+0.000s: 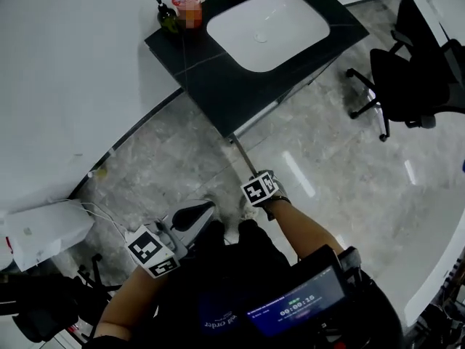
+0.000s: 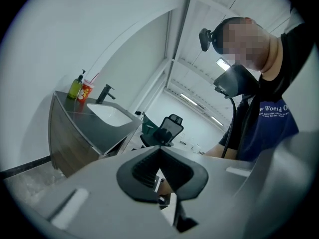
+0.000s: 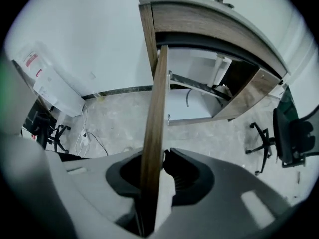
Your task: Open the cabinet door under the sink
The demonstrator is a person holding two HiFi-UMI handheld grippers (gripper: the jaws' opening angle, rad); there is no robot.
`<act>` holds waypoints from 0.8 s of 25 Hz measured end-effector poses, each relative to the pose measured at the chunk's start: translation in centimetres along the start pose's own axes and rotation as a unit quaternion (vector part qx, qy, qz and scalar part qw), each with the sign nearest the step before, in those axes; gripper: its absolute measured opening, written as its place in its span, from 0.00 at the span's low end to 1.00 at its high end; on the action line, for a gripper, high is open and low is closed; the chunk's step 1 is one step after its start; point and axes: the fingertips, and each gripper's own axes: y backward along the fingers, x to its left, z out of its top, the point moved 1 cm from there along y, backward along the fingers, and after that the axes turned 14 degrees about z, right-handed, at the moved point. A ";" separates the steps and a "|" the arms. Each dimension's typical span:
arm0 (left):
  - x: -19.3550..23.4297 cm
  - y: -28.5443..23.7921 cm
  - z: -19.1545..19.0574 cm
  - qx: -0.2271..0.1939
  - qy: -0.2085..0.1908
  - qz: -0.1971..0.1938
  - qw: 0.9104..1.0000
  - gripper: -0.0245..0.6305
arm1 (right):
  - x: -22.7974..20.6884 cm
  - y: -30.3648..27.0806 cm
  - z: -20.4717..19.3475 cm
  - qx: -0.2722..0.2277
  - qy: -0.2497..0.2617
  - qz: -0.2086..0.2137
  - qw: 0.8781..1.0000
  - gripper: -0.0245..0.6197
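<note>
Two grippers sit low in the frame in the head view. The right gripper [image 1: 258,190] is at centre, on the free end of the cabinet door [image 1: 243,155]. The door shows as a thin edge-on line running up to the dark-topped sink vanity [image 1: 218,86] at upper centre, swung well out from the cabinet front. The left gripper [image 1: 190,219] is at lower left, away from the door.

Left gripper view: the left gripper [image 2: 159,151] has its pads pressed together with nothing between them. The sink vanity [image 2: 70,138] is at the left of the frame, well apart.

Right gripper view: the right gripper [image 3: 160,176] pinches the free edge of the cabinet door [image 3: 156,118], wood face toward the left pad and white inner face toward the right pad. The door runs from bottom centre up to the cabinet's upper-left corner. The open cabinet interior [image 3: 199,101] shows to its right.

Judgement: the opening looks mostly done.
- Carry the hand along the arc about the hinge rather than straight back, so the panel doesn't twist in the pads.
- Grip lightly enough for the edge to pivot.
- Stop before the hinge binds.
- Then spread the pads and draw clear along the door's plane.
</note>
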 end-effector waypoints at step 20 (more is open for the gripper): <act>-0.2 6.6 12.2 -0.007 -0.125 -0.166 0.978 0.04 | 12.4 26.0 4.5 -0.331 -0.082 0.043 0.939 0.21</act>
